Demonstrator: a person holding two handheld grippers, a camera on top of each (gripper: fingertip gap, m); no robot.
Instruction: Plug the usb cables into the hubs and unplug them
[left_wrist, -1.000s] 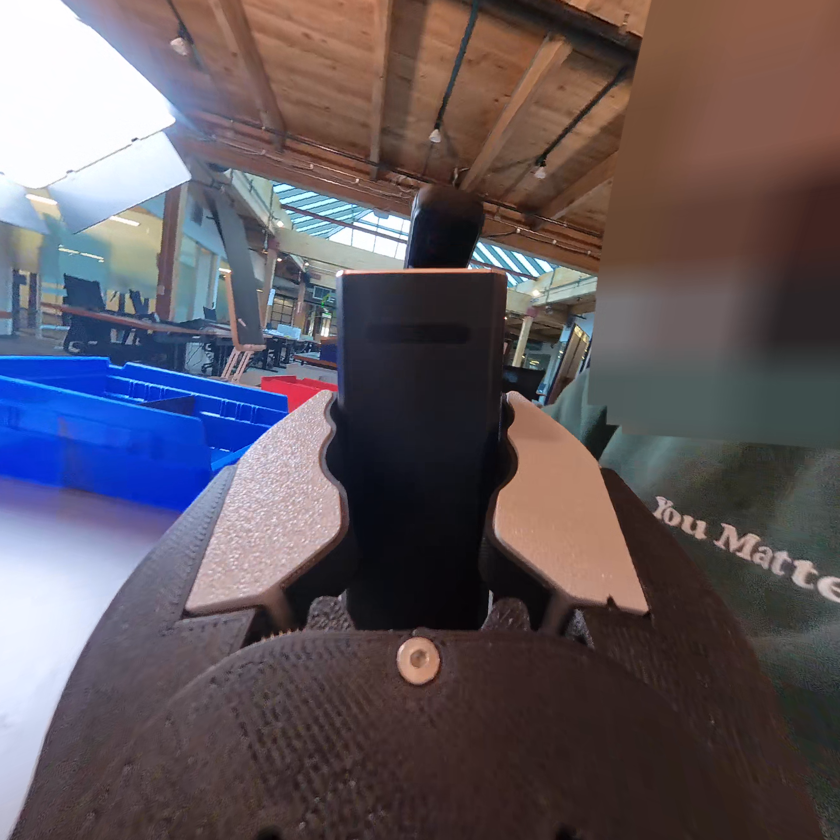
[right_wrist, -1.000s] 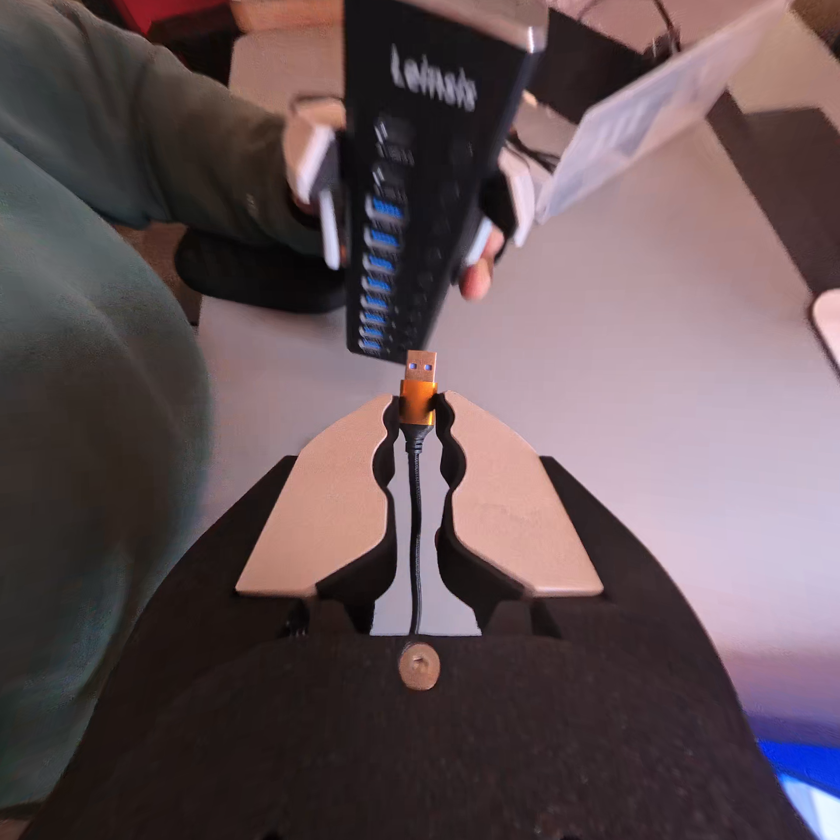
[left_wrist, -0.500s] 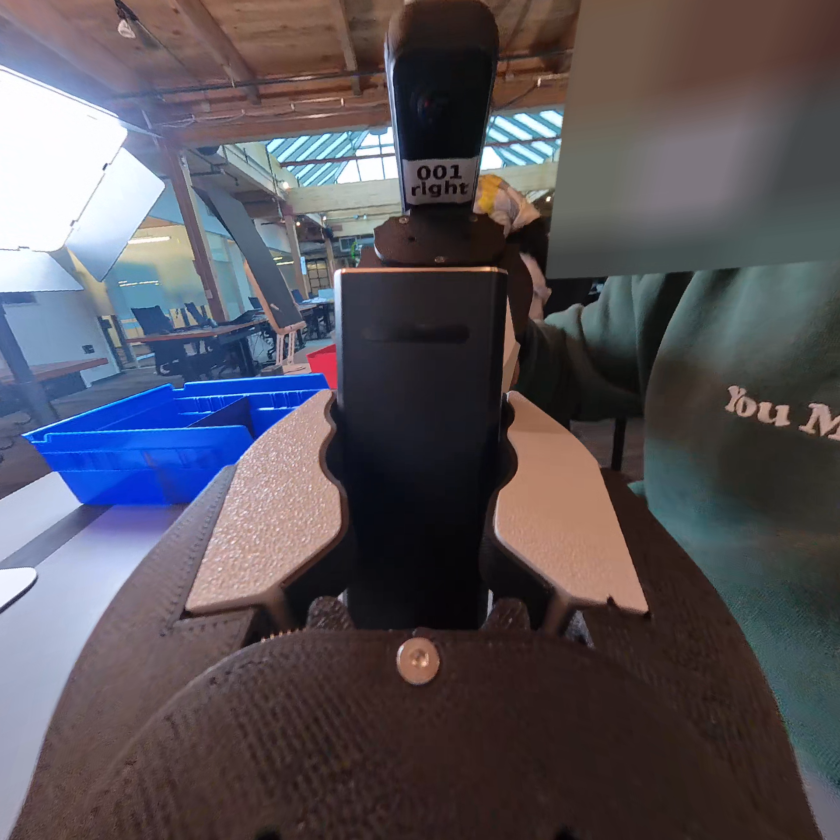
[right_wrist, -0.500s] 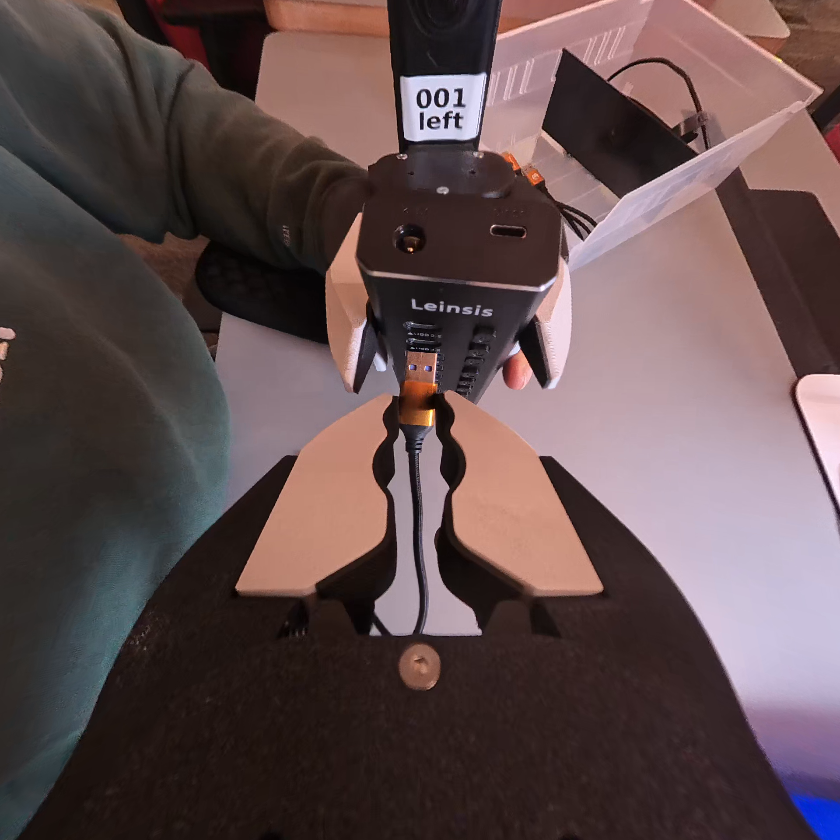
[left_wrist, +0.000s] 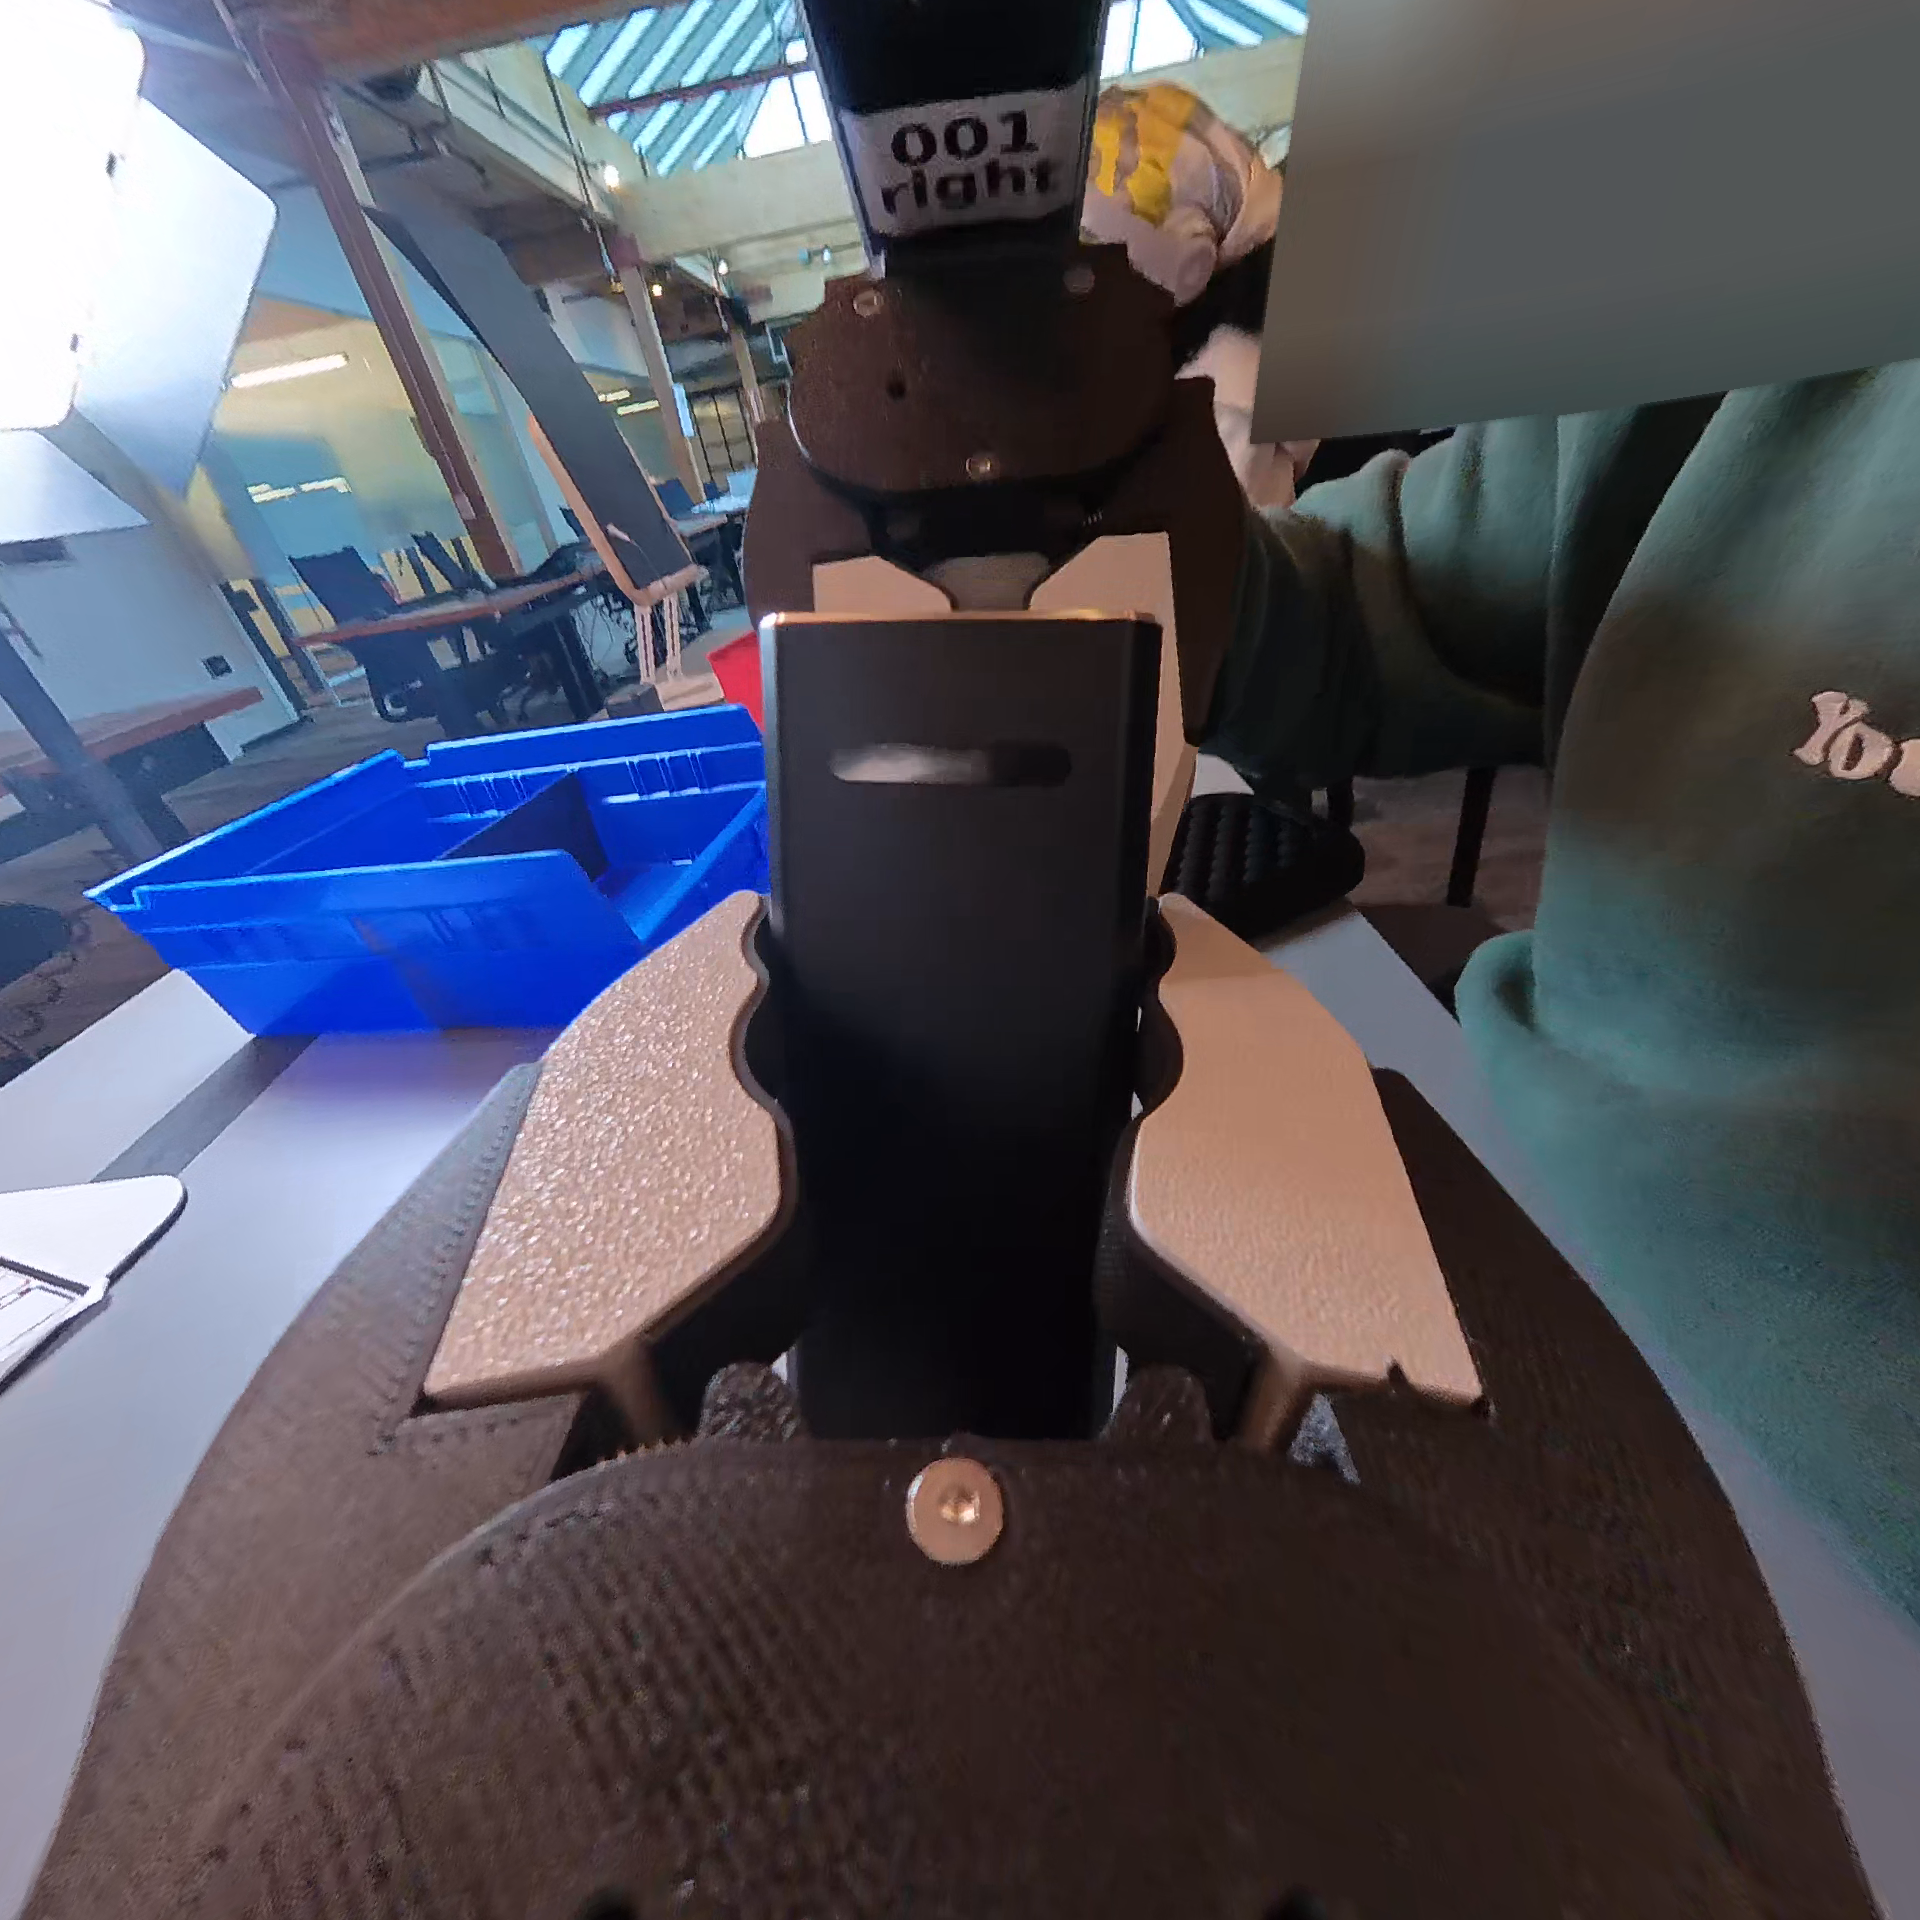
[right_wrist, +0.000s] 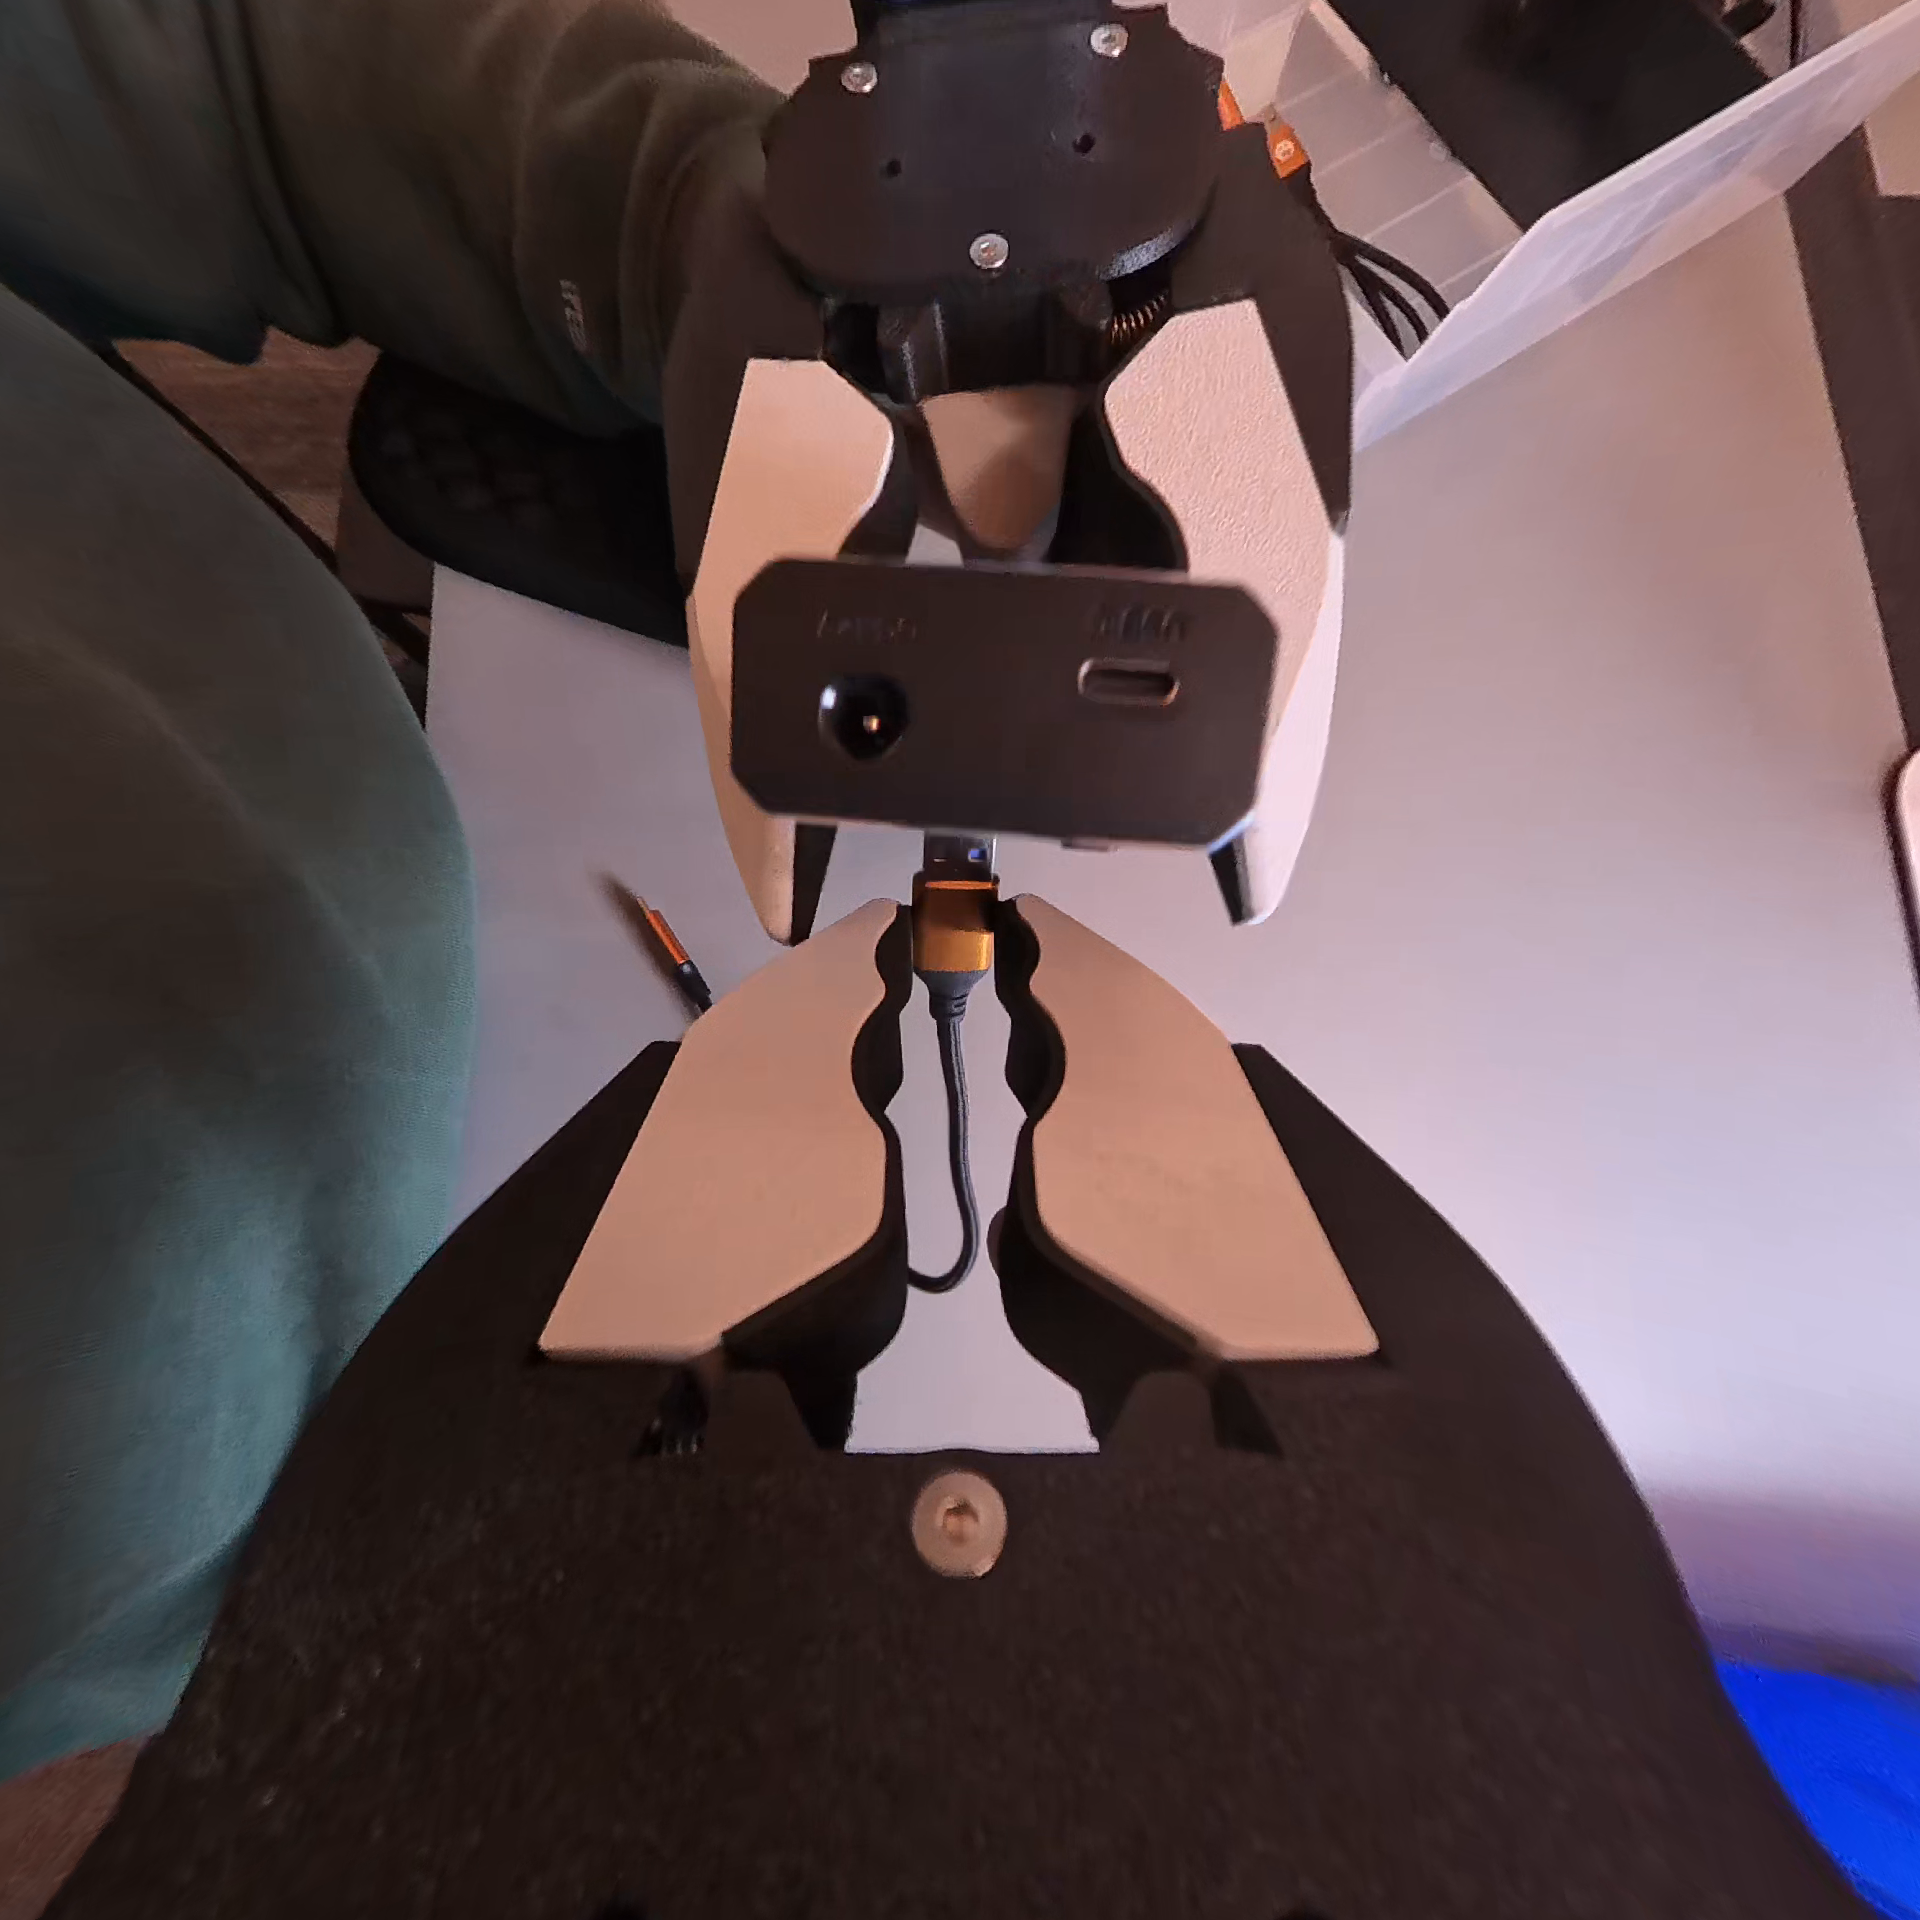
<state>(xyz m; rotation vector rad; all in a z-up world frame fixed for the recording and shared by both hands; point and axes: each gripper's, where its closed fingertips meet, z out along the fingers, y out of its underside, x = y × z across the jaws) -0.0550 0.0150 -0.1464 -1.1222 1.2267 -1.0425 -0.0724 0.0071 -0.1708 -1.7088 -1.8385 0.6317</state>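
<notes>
My left gripper (left_wrist: 961, 914) is shut on a black USB hub (left_wrist: 956, 987), held above the table with its plain back toward the left camera. In the right wrist view the hub's end face (right_wrist: 1003, 701), with a round jack and a small oval port, points at the camera between the left gripper's white fingers (right_wrist: 790, 644). My right gripper (right_wrist: 956, 914) is shut on the orange USB plug (right_wrist: 954, 940) of a dark braided cable (right_wrist: 961, 1122). The plug's metal tip (right_wrist: 961, 854) goes in under the hub's lower edge. How deep it sits is hidden.
A blue bin (left_wrist: 447, 862) stands on the grey table (right_wrist: 1558, 935) at the left. A clear plastic box (right_wrist: 1621, 177) with more cables is at the back right. Another orange cable end (right_wrist: 665, 940) lies on the table. A green sleeve (right_wrist: 208, 831) fills the left. Only a small space, under 4 cm, lies between the two pairs of fingers.
The hub has tilted so that its end now faces the right camera. The two grippers have come closer together. The plug tip has gone from in front of the ports to under the hub's edge.
</notes>
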